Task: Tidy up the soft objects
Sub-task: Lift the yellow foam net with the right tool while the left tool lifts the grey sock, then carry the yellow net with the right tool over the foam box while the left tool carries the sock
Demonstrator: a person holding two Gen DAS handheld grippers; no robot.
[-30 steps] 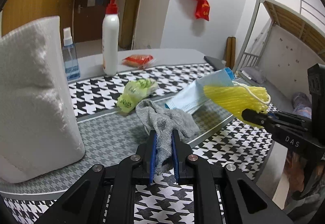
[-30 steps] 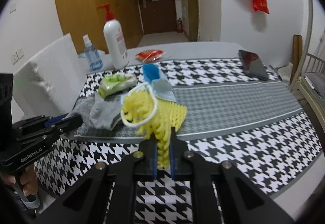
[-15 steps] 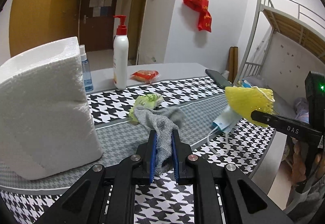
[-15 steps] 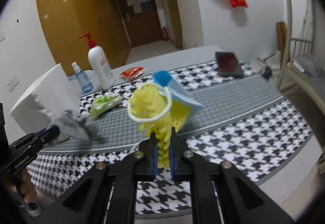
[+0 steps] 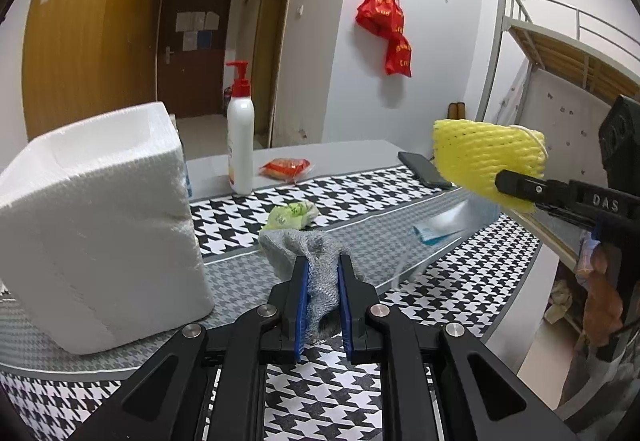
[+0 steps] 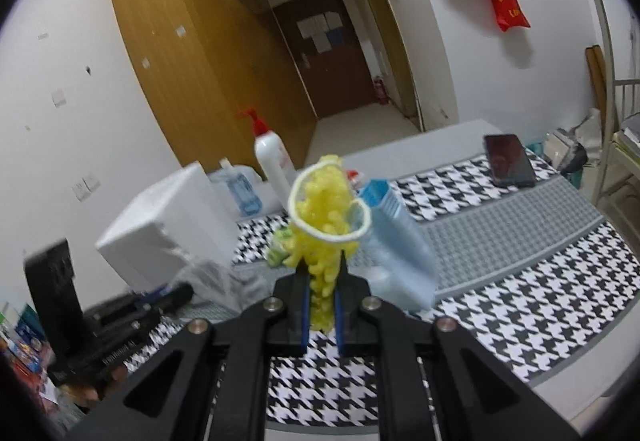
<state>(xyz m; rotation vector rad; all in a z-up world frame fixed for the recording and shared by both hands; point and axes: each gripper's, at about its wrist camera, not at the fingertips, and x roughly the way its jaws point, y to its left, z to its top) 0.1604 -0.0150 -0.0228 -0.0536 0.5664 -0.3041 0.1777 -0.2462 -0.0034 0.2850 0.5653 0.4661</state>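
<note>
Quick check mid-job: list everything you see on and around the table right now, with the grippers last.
grey cloth: 1, grey, clamped in the left jaws
yellow foam net: 1, yellow, clamped in the right jaws, lifted
face mask: 1, light blue, hanging blurred beside the net
green packet: 1, green, mid table
tissue pack: 1, white, table's left end
pump bottle: 1, white with red pump, far edge
spray bottle: 1, clear blue, behind tissue pack
red packet: 1, red, far edge
phone: 1, black, far right
red bags: red, on wall
left gripper: shut
right gripper: shut
</note>
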